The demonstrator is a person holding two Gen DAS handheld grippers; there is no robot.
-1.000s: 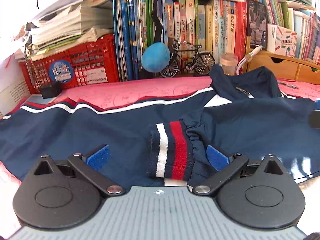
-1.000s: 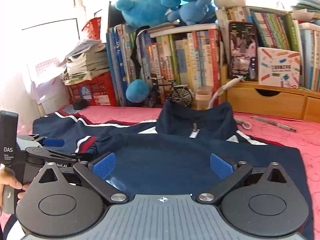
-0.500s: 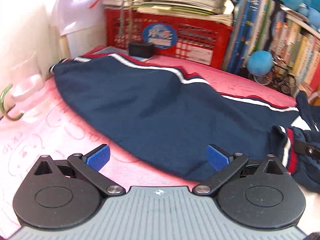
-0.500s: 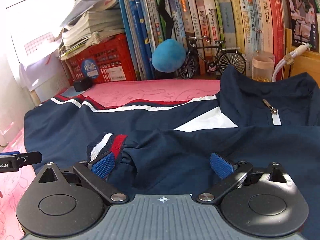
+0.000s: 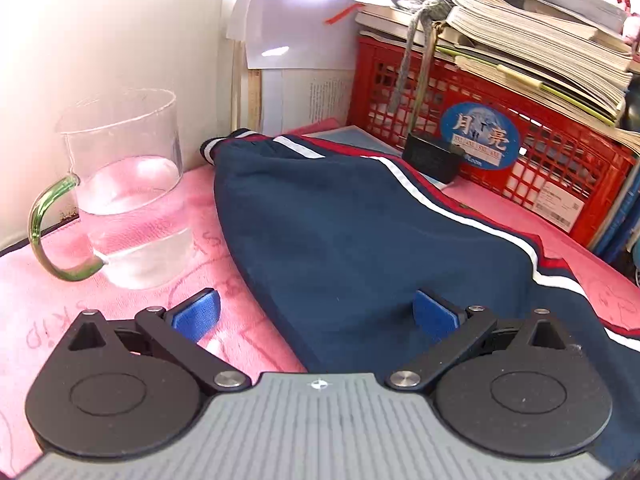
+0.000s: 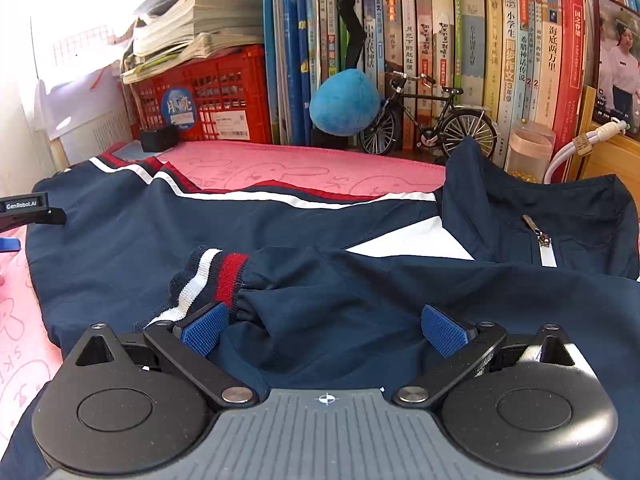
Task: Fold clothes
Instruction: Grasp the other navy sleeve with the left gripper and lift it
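My left claw (image 5: 316, 314) and right claw (image 6: 324, 332) hang wide apart, grabbing nothing, just over the blue jacket (image 6: 360, 320) so I can pinch its sleeve (image 5: 360, 240).

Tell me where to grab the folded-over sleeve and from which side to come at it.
Take the sleeve by its striped cuff: the ribbed band is thick, bunched and slightly raised off the jacket body, so fingers can likely pinch it alone. Come from the near side with the right gripper, which is open and close behind it; its left finger overlaps the cuff.
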